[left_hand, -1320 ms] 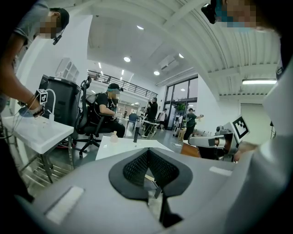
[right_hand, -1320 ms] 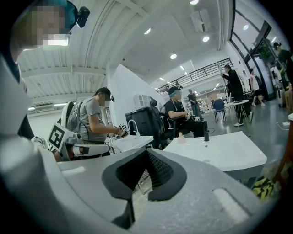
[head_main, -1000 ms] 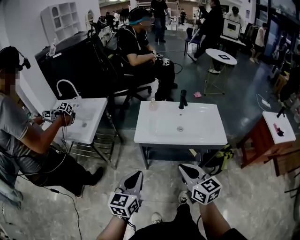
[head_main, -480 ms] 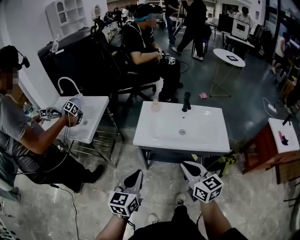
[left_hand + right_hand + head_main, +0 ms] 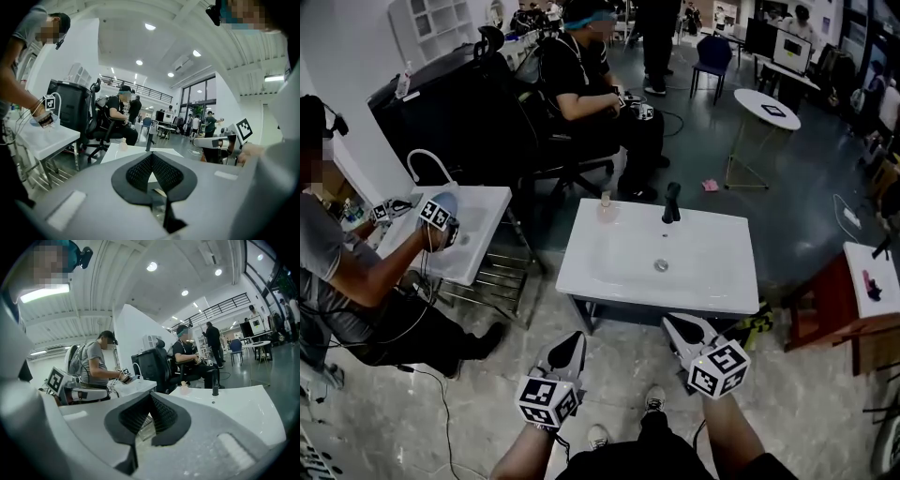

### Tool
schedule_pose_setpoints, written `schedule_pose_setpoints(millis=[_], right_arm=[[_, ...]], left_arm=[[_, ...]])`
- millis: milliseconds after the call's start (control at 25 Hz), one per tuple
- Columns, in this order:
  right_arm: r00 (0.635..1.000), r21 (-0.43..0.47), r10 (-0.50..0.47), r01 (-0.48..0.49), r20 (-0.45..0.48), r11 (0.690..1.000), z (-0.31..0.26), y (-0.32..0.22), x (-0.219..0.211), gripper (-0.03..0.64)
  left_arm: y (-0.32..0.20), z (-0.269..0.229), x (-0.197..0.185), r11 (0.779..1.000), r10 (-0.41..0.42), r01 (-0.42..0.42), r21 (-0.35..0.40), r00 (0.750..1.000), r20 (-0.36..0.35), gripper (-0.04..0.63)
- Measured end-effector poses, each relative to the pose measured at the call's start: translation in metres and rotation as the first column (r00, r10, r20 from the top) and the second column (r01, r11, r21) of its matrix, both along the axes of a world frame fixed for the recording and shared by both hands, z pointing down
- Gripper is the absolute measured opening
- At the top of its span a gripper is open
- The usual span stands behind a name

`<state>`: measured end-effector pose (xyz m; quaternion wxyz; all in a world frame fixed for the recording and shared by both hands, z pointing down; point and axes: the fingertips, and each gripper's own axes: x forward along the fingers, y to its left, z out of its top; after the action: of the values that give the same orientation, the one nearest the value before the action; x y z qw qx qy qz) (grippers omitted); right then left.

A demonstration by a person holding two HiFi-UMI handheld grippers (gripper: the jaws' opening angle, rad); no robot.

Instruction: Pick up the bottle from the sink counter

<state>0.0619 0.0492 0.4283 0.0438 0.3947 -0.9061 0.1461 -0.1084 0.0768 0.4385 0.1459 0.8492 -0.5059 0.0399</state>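
Note:
The bottle (image 5: 605, 202) is small and pale and stands upright at the far left edge of the white sink counter (image 5: 647, 295), left of the black faucet (image 5: 672, 202). Both grippers are held low, short of the counter's near edge. My left gripper (image 5: 573, 337) is shut and empty, and so is my right gripper (image 5: 668, 323). In the left gripper view the closed jaws (image 5: 151, 154) point at the counter (image 5: 115, 153), with the bottle (image 5: 123, 145) far ahead. The right gripper view shows its closed tips (image 5: 150, 395) and the bottle (image 5: 185, 389) beside the faucet (image 5: 215, 386).
A second white sink (image 5: 478, 234) stands at left, where another person (image 5: 337, 272) works with grippers. A seated person (image 5: 581, 84) and a black chair are behind the counter. A red-brown stand (image 5: 825, 300) with a white top is at right. A round white table (image 5: 767, 105) stands further back.
Both my grippers and the view have moved forward, so the sink counter lies nearer. The person at the left sink has shifted their grippers.

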Motion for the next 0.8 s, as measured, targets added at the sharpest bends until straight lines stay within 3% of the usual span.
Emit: schedule_pose_setpoints(millis=[800], right_arm=[[0.996, -0.009, -0.094, 0.094, 0.000, 0.996, 0.014, -0.082, 0.061, 0.000]], left_arm=[[-0.068, 0.011, 0.068, 0.996, -0.093, 0.093, -0.012, 0.996, 0.006, 0.003]])
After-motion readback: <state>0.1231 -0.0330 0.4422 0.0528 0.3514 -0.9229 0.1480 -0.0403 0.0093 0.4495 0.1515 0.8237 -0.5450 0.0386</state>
